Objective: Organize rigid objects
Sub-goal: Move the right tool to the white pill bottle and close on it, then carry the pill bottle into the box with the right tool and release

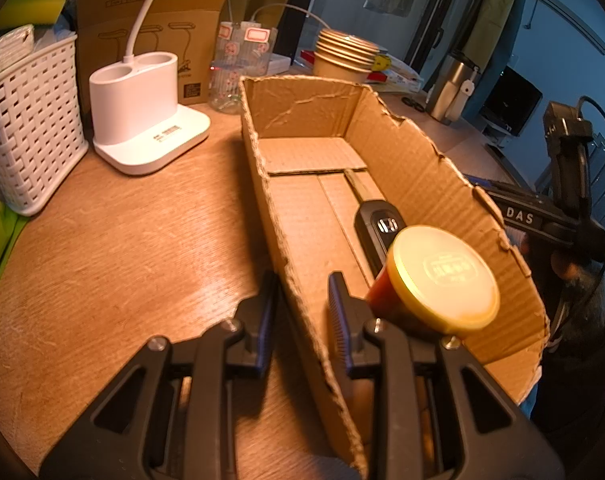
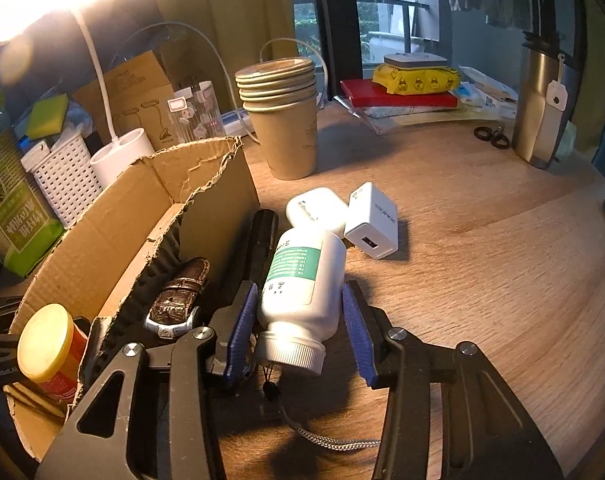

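Left gripper [image 1: 302,300] is clamped on the near side wall of the torn cardboard box [image 1: 402,152]; inside the box, a yellow-lidded jar [image 1: 442,280] sits at the near end; a black car key [image 1: 378,224] lies just behind it; white lamp base [image 1: 142,120] stands left of the box.

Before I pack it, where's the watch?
In the right wrist view the watch lies on the table, lower left, between the cardboard box and the black flashlight.
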Tool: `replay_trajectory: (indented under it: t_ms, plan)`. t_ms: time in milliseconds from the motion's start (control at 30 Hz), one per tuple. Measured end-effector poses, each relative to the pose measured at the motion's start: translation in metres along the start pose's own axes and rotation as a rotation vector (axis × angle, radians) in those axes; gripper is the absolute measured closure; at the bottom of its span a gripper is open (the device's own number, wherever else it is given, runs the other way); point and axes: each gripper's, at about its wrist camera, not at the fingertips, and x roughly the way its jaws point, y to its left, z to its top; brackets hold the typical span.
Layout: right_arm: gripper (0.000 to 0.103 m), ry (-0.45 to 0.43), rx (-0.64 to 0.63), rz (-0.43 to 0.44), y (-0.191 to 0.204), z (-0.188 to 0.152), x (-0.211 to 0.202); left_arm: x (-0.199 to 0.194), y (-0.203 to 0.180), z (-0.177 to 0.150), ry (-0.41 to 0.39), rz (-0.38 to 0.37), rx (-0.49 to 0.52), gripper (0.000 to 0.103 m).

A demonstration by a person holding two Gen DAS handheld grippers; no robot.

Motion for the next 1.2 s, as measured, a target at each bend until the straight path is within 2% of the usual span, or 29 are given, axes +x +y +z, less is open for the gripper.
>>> replay_trajectory:
  t_ms: [533,833,1200]
  plan:
    - [0.057,-0.098,0.0,-0.012,0.004,0.011,-0.04,0.0,0.0,0.0,0.0,0.0,0.0,0.076]
    - [0.057,-0.165,-0.043,0.03,0.028,0.016,-0.063,0.0,0.0,0.0,0.0,0.0,0.0,0.076]
    - [0.057,-0.191,-0.117,0.073,0.06,0.022,-0.07,0.0,0.0,0.0,0.0,-0.001,0.0,0.076]
